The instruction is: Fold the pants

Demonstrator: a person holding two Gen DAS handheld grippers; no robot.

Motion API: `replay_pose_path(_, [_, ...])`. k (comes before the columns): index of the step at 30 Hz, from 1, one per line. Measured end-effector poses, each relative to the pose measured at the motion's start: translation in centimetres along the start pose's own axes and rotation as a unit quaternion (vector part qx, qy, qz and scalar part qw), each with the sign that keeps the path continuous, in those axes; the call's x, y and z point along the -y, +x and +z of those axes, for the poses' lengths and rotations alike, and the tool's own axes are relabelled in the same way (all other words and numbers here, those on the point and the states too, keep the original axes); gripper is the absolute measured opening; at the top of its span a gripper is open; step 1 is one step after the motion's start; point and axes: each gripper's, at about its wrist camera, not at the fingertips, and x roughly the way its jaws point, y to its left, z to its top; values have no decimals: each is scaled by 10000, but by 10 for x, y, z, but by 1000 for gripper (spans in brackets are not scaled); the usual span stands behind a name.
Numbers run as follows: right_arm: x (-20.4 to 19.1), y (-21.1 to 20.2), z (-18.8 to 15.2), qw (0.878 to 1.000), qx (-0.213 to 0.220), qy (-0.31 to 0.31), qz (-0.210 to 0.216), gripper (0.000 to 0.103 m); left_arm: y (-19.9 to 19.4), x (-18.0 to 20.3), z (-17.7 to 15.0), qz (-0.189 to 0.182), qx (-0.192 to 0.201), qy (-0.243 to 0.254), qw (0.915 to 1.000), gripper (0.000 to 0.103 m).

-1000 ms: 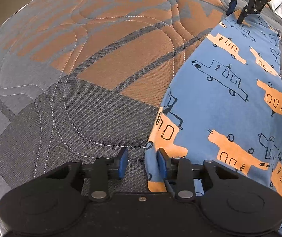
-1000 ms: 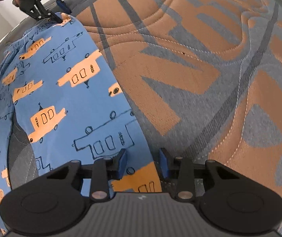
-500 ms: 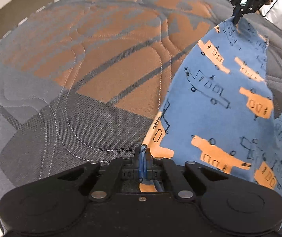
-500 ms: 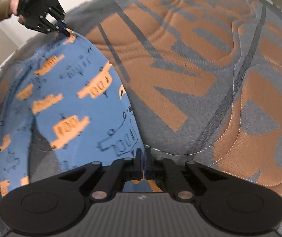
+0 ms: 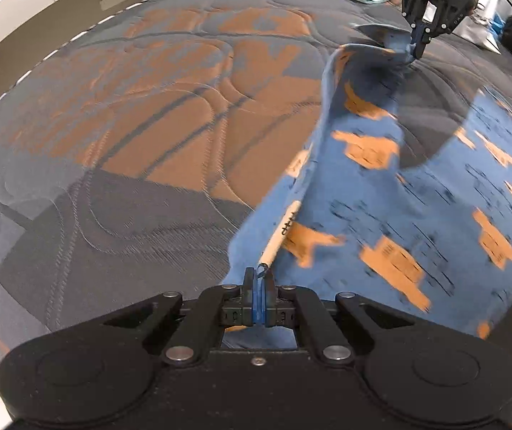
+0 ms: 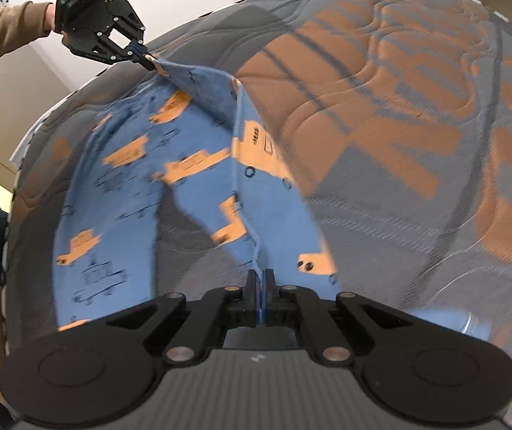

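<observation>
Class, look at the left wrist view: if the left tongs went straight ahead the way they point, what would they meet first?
Most likely the blue pants they already grip: the left tongs are shut on an edge, and the cloth rises directly ahead. Depth beyond is unclear.

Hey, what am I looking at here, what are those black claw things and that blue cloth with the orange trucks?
The black claws are hand-held grippers, one in each of a person's hands; no robot is involved. Each carries a camera looking along its fingers, so one picture comes from the left gripper and the other from the right gripper. Each camera also sees the other gripper in the distance. Both are clamped shut on edges of the blue pants, lifting one leg off the quilted grey and orange mattress. The rest of the pants lies on the mattress.
</observation>
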Motion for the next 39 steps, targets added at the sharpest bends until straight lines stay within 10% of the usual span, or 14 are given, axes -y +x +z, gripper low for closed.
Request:
replay_pose_path(16, [-85, 66, -64, 9992, 135, 239, -279, 1, 28, 48, -52, 528, -109, 286, 9981, 2])
replay_pose_path(39, [-140, 7, -89, 9882, 995, 88, -1164, 1, -32, 103, -66, 1253, 820, 353, 9881, 1])
